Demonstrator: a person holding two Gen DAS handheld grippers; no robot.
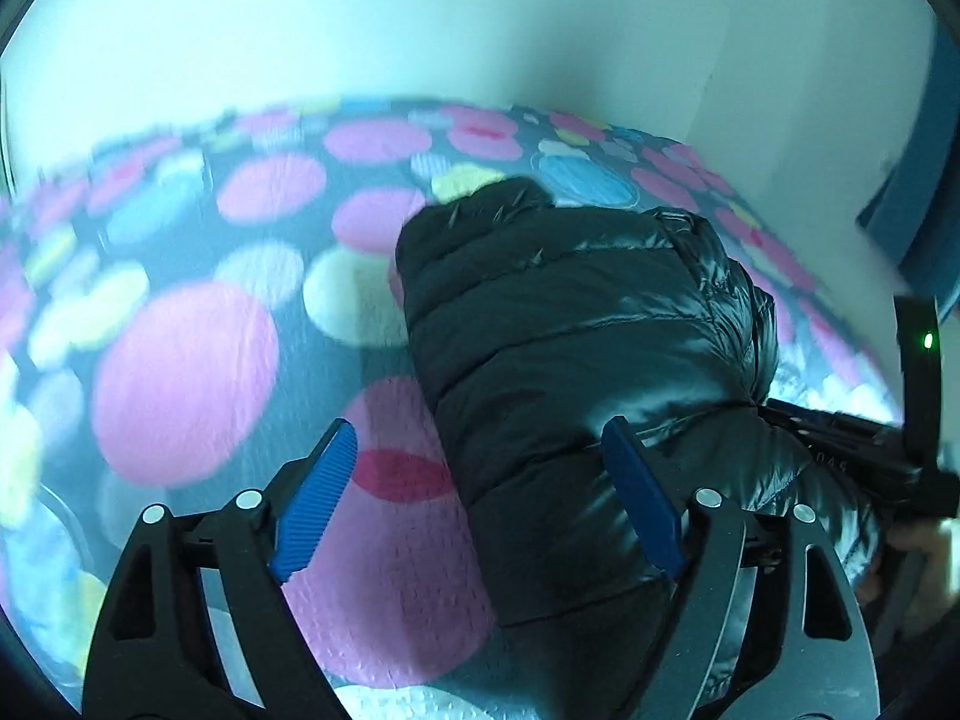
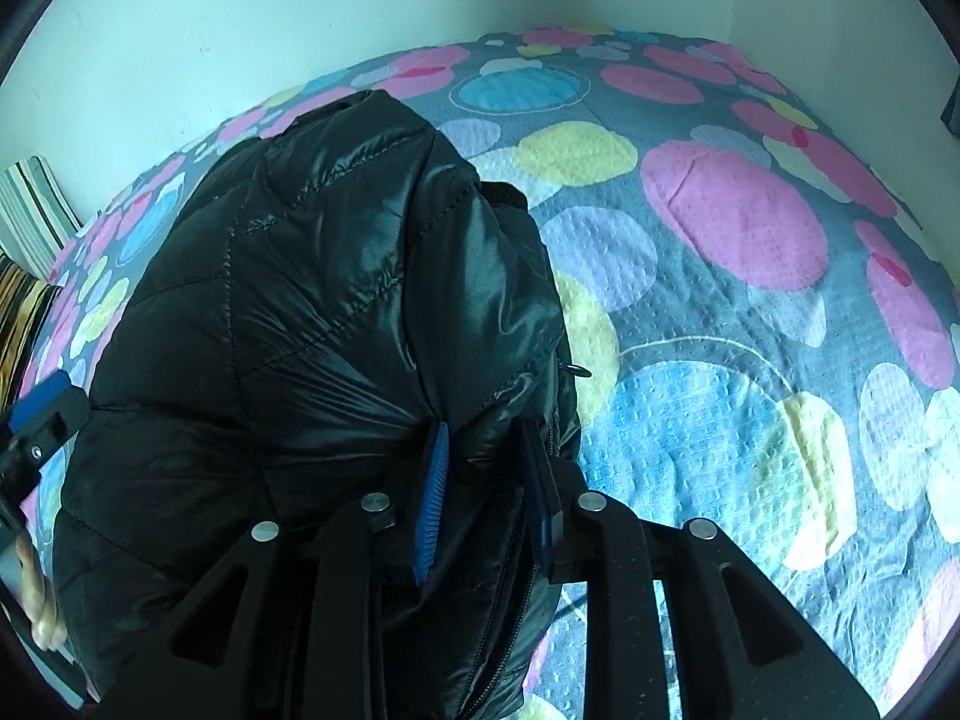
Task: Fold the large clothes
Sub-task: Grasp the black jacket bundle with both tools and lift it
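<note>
Left wrist view: left tool is spread wide, blue pads clear of fabric, nothing pinched. Black puffer jacket lies on the bed, on the spotted cover. From this tool the jacket sits ahead and to the right; its left edge runs between the 2 fingers, right pad over the fabric, left pad over bare cover.

Right wrist view: right tool is narrowed onto a fold at the jacket's near right edge, close to the zipper line. Fabric is bunched between the 2 pads and looks pinched. The left tool's fingertip shows at the far left of this view, beside the jacket's left edge.

Key relation: the jacket is already bundled, its long axis running from the tools toward the wall at the far side. The right tool has the near right edge; the left tool sits at the near left edge with nothing in it. My read: the left hand is nearer the free edge, so it needs to drop and close there before any near-to-far fold can go evenly. Risk: slick, puffy shell may slip from a shallow bite.
</note>
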